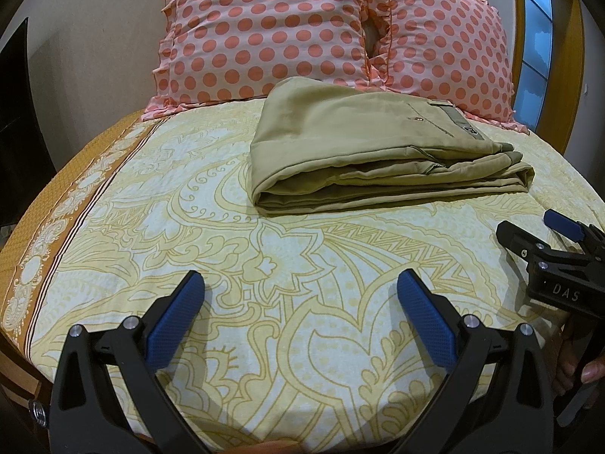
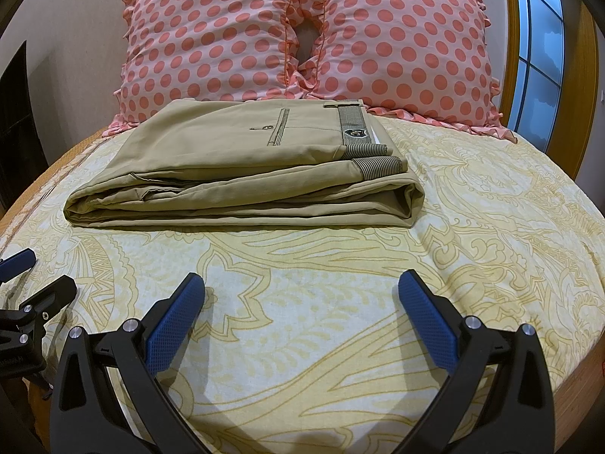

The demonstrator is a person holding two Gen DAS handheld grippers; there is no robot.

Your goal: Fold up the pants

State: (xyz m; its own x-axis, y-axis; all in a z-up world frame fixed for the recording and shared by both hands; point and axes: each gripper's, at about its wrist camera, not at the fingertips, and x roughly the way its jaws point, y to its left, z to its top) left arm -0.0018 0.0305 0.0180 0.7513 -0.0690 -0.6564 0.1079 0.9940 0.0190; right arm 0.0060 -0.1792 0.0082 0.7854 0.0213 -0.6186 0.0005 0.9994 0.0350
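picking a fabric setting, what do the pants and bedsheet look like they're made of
Pants: khaki woven cloth, probably cotton twill; matte, holding soft rounded folds, with a ribbed striped waistband lining.
Bedsheet: thin printed cloth, likely cotton; matte, with a fine dotted grain showing through the yellow pattern.

Left black plastic two-finger gripper (image 1: 300,283): blue cross-hatched textured pads (image 1: 427,317), silver round screws. Right black plastic two-finger gripper (image 2: 301,283): identical, white "DAS" lettering on body. Bare-skinned hand (image 1: 578,363).

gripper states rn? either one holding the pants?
Left gripper: open, empty.
Right gripper: open, empty.
Khaki pants lie folded on the bed, untouched.
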